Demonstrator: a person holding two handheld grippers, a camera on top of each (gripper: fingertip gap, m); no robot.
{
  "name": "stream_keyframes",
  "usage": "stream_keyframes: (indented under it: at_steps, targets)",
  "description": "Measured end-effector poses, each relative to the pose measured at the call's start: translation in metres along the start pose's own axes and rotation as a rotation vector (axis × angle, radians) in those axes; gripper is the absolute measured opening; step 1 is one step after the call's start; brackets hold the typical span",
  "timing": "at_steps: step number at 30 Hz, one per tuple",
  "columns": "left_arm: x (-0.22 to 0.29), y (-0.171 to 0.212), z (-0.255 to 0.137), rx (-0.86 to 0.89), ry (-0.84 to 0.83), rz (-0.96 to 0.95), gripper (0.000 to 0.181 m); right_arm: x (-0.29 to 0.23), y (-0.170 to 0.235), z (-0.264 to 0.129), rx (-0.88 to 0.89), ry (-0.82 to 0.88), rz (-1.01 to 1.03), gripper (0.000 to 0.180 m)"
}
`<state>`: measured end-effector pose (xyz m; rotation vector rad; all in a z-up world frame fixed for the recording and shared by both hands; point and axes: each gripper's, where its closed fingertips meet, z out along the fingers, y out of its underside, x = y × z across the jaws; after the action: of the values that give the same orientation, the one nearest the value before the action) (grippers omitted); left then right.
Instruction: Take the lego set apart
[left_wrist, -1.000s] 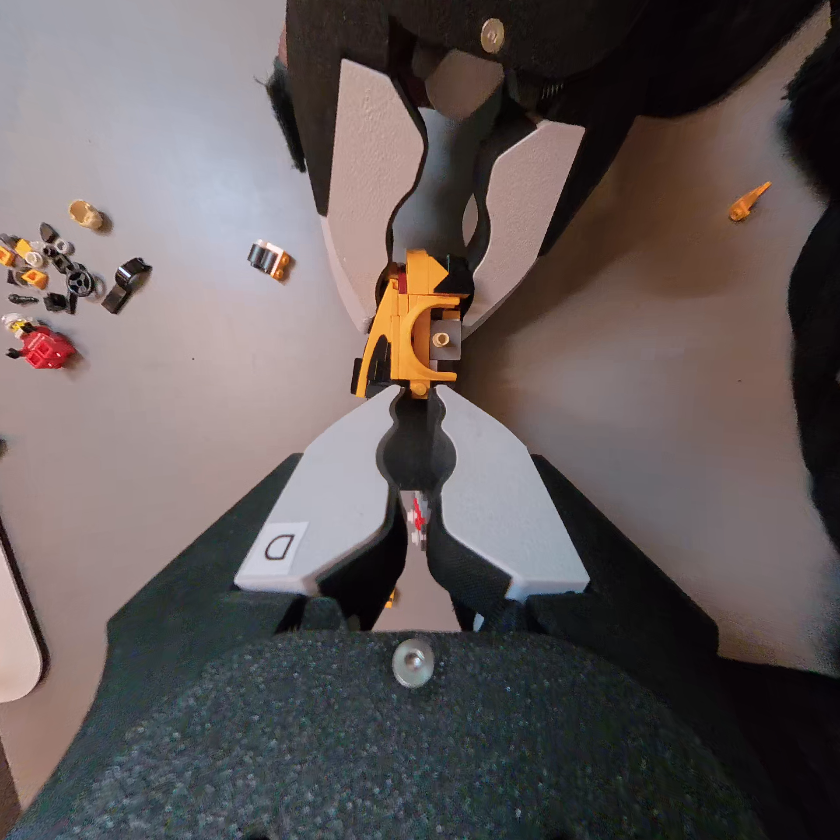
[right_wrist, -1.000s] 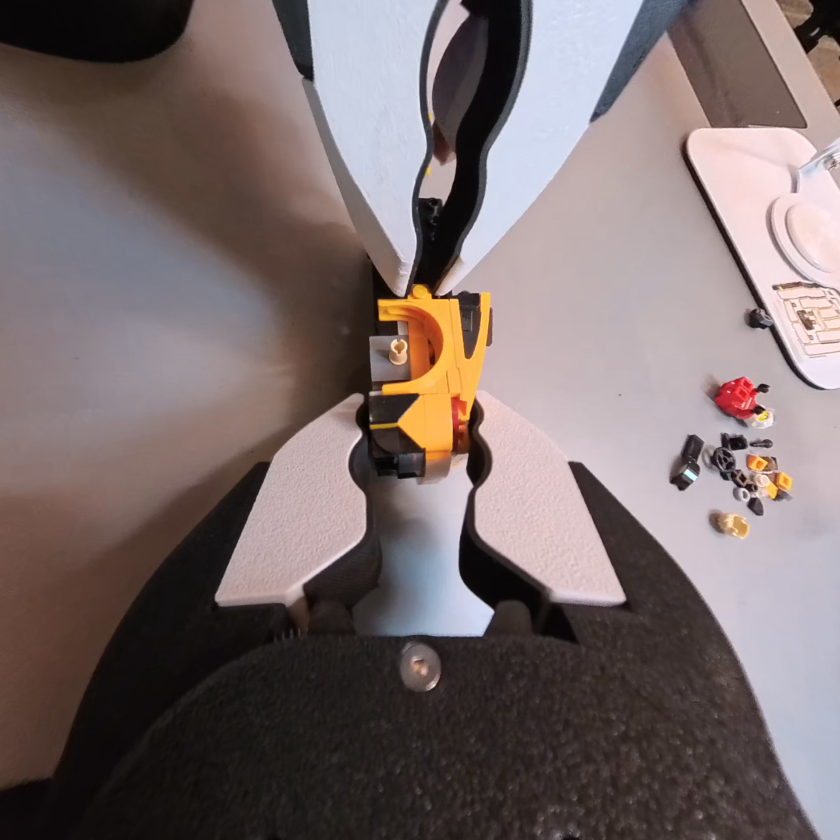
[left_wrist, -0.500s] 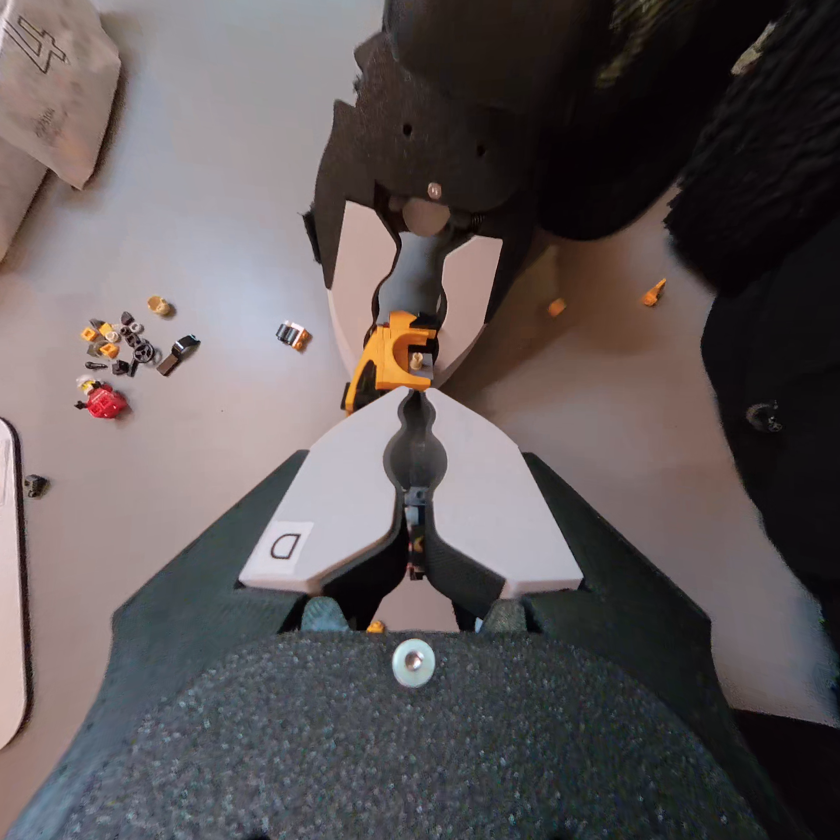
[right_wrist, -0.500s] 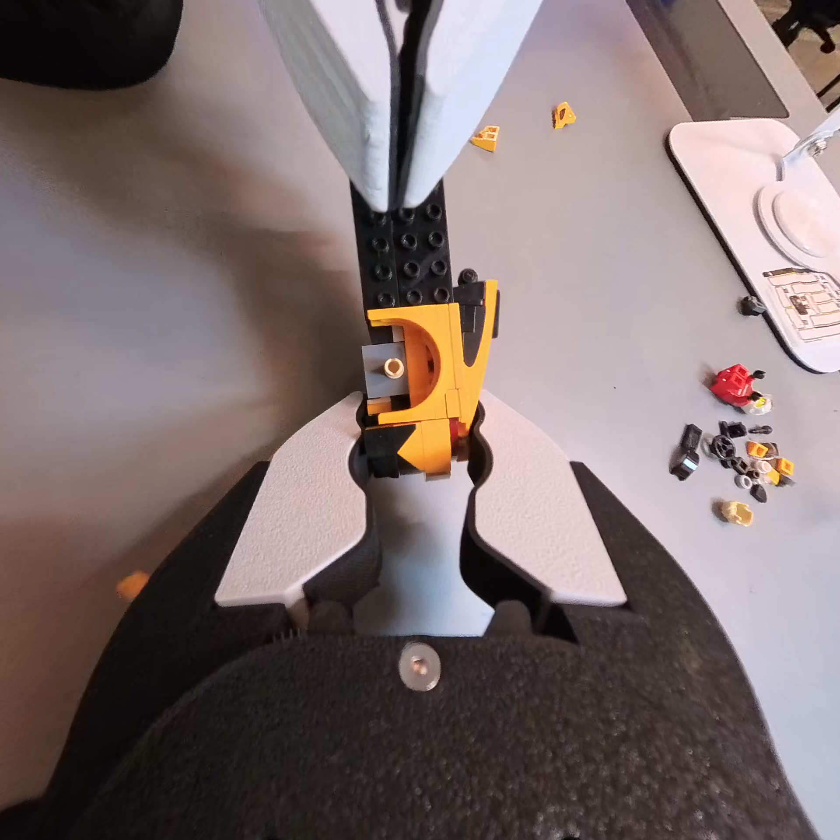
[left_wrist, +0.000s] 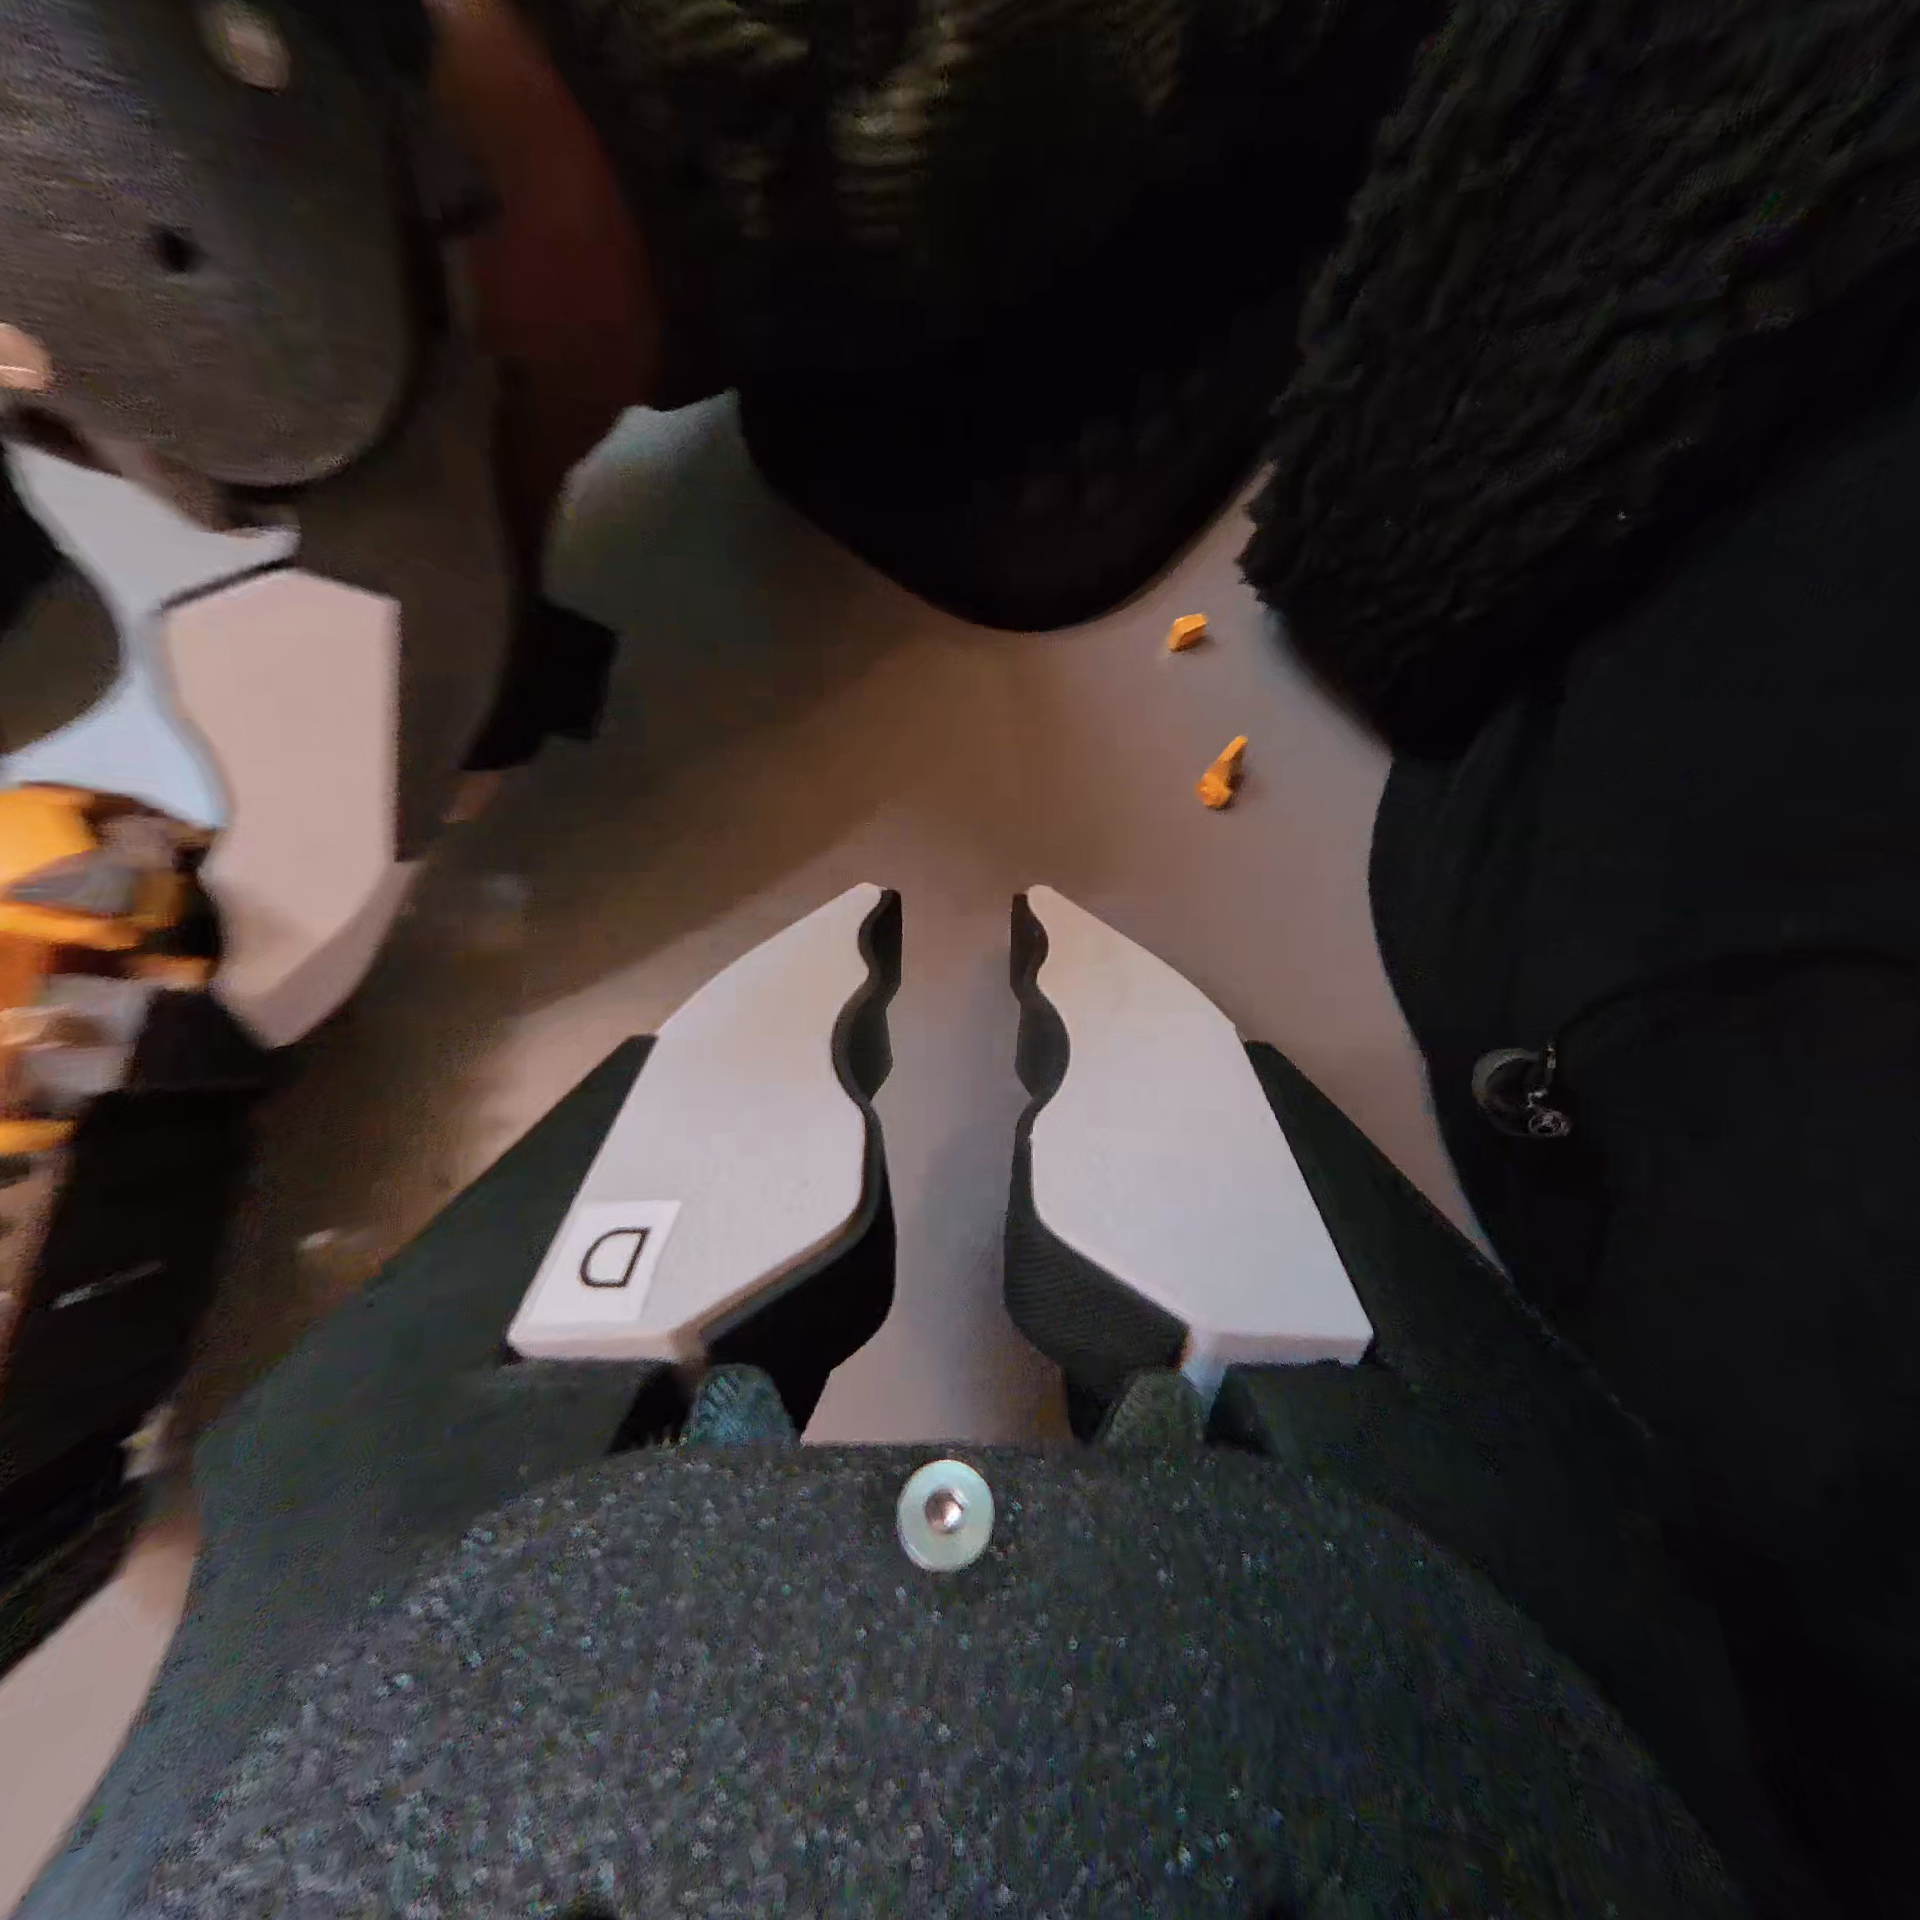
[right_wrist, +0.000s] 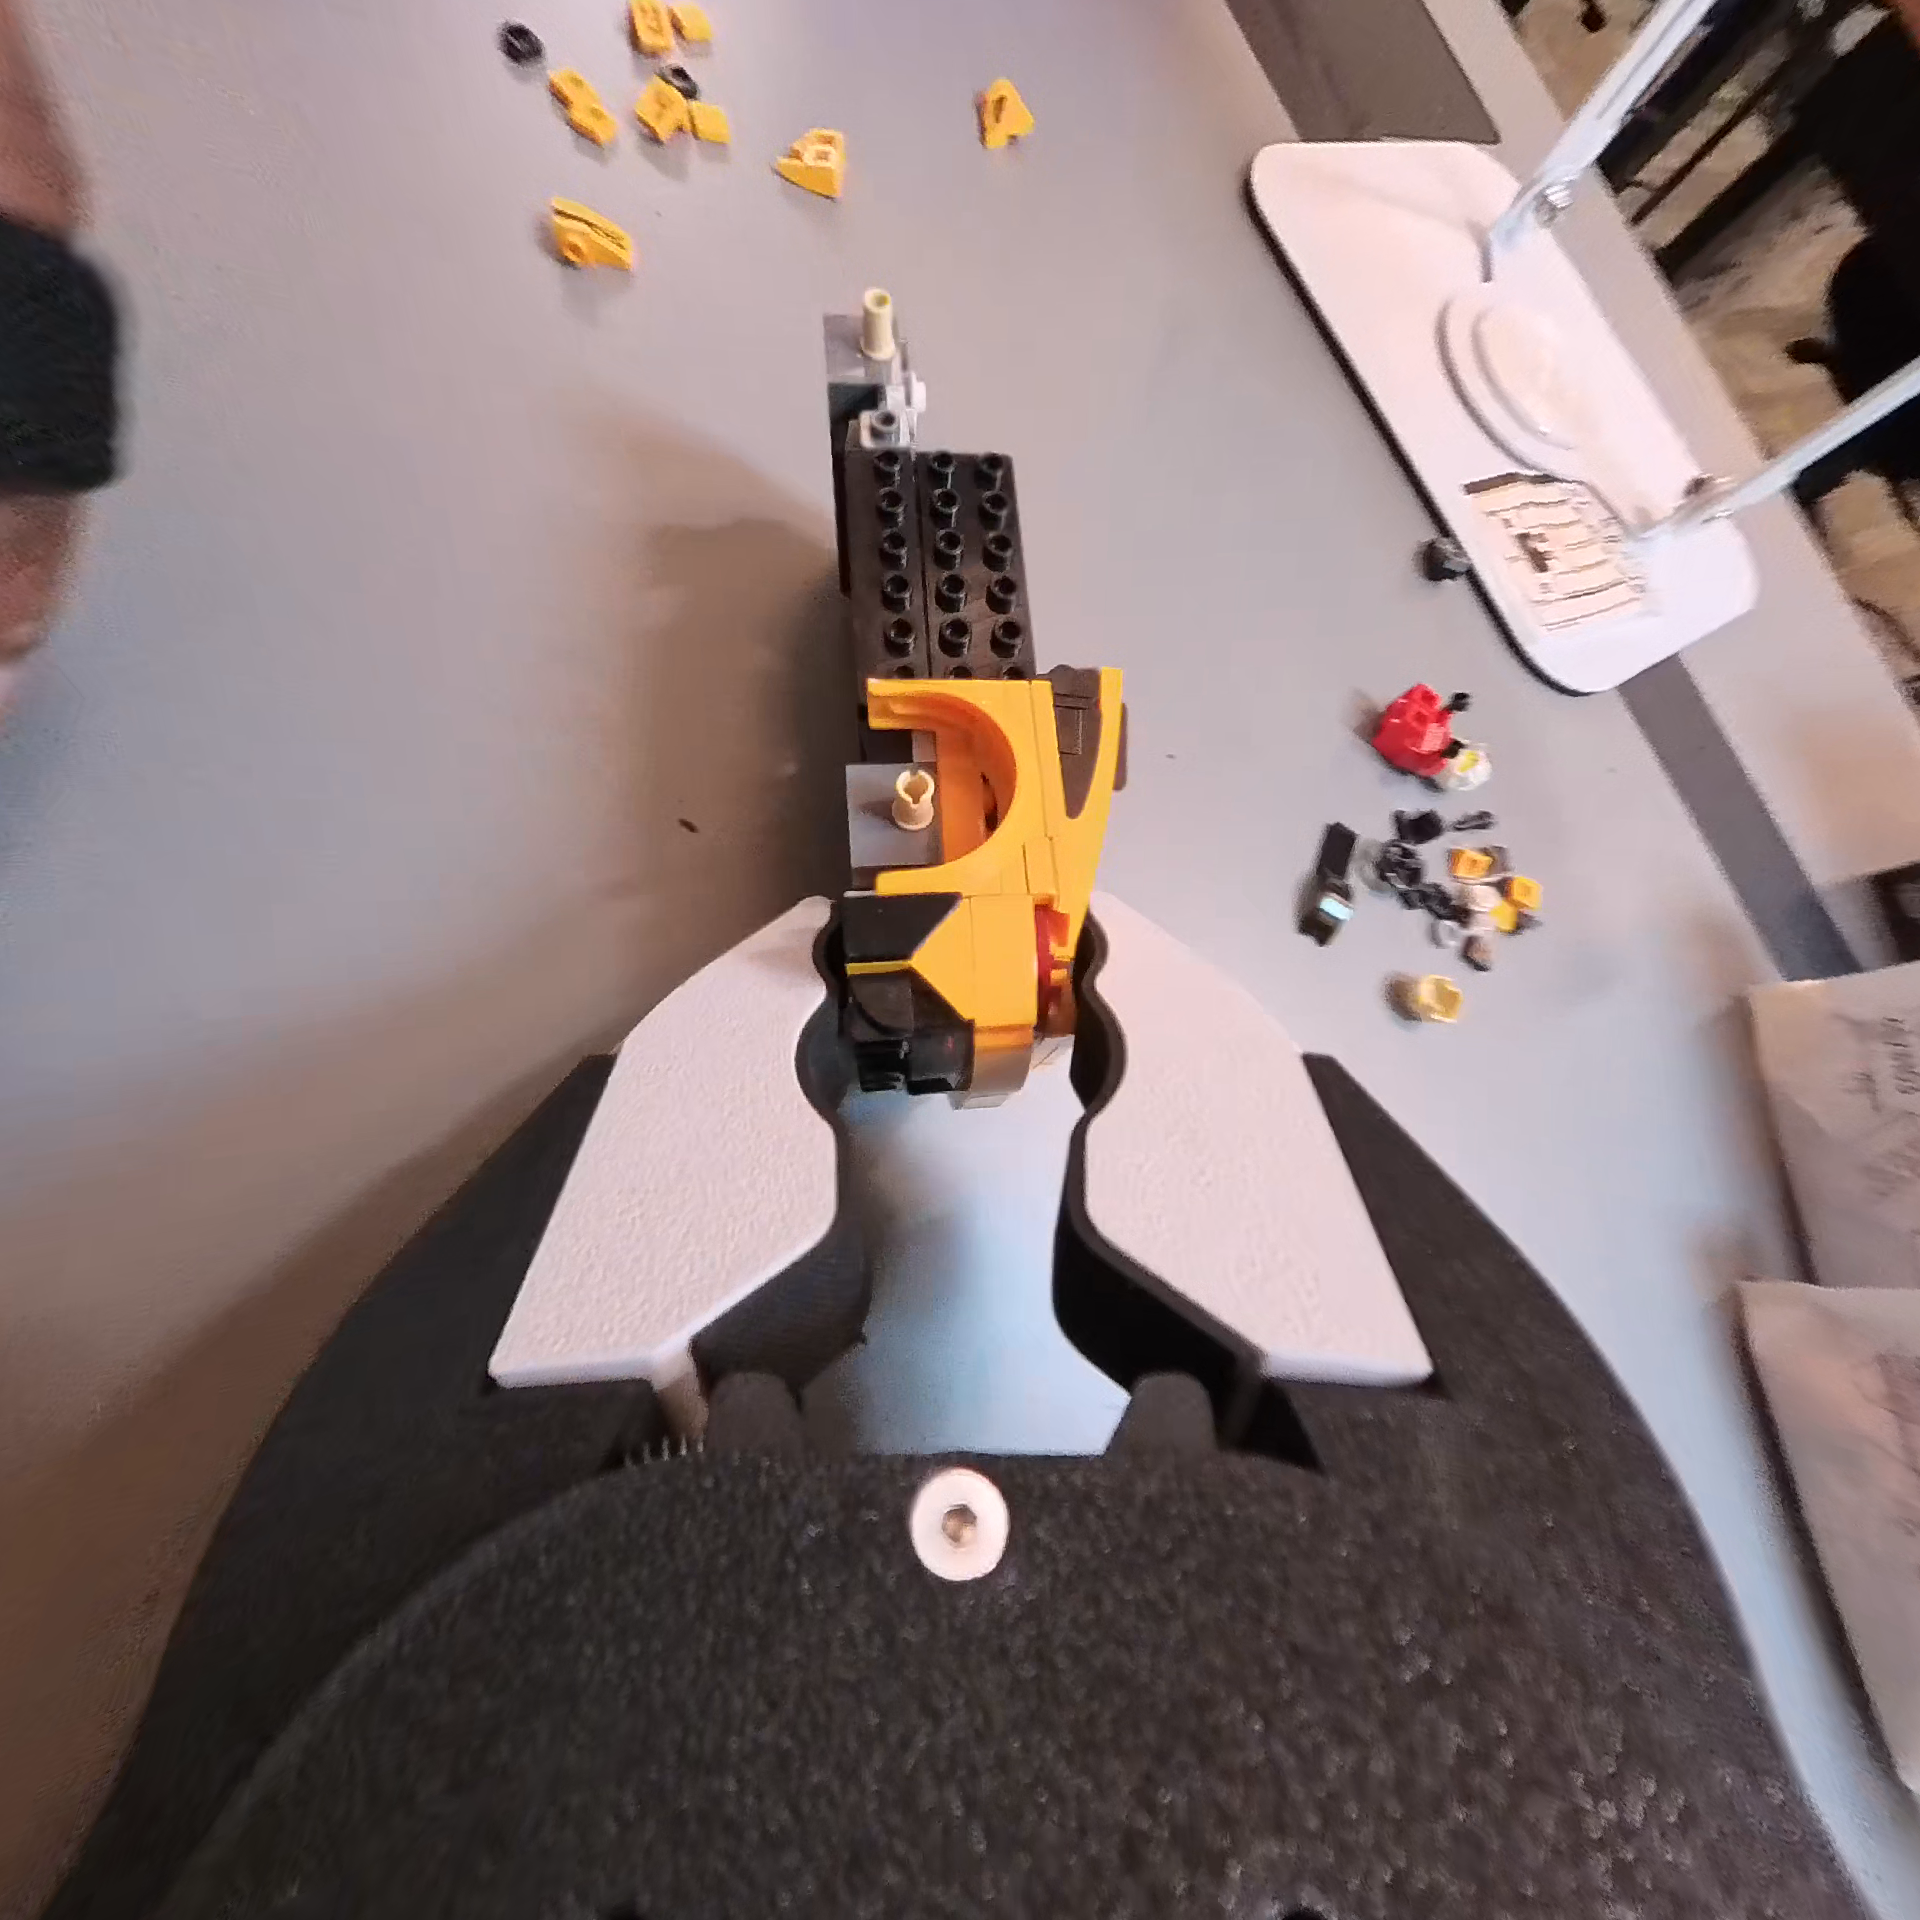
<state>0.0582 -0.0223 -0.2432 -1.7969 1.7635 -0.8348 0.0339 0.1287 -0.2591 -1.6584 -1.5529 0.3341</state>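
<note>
My right gripper (right_wrist: 961, 935) is shut on the lego set (right_wrist: 977, 831), an orange and black model with a black studded plate (right_wrist: 940, 561) and a grey end with a tan pin sticking out ahead of it. It holds the set above the grey table (right_wrist: 416, 727). My left gripper (left_wrist: 956, 904) is open and empty, apart from the set. In the left wrist view the set (left_wrist: 73, 914) shows blurred at the left edge, in the right gripper's fingers (left_wrist: 301, 748).
Loose orange wedge pieces (right_wrist: 665, 104) lie at the far side. A pile of small parts (right_wrist: 1444, 883) with a red piece (right_wrist: 1413, 722) lies to the right. A white pad (right_wrist: 1382, 260) and paper bags (right_wrist: 1849, 1122) sit at the right. Two orange bits (left_wrist: 1221, 774) lie near a dark sleeve (left_wrist: 1610, 416).
My left gripper has let go of the set's end, opened and swung away to the right. The right gripper keeps its hold on the set.
</note>
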Motion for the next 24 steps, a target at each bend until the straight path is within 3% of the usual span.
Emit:
stream_keyframes:
  at_steps: [4,8,13,16,20,23,24]
  targets:
    - [0.009,0.007,0.013,-0.021,-0.025,0.015,0.021,0.011,0.002,0.001,-0.010,0.132,-0.190,0.040]
    - [-0.001,0.012,0.000,-0.008,-0.131,-0.004,0.019,0.011,0.002,0.002,-0.024,0.250,-0.470,0.040]
    - [-0.061,0.031,-0.051,0.012,-0.505,-0.028,0.020,0.003,-0.005,0.008,0.014,0.267,-0.585,0.041]
    - [-0.094,0.042,-0.080,0.011,-0.641,-0.014,0.044,-0.003,-0.011,0.012,0.039,0.277,-0.661,0.041]
    - [-0.123,0.071,-0.071,-0.149,-0.570,-0.014,0.086,-0.012,-0.020,0.019,0.086,0.272,-0.742,0.042]
    - [-0.132,0.086,-0.060,-0.254,-0.532,0.027,0.050,-0.017,-0.024,0.018,0.092,0.254,-0.754,0.045]
    - [-0.137,0.086,-0.060,-0.263,-0.573,0.030,0.049,-0.015,-0.023,0.015,0.087,0.252,-0.734,0.045]
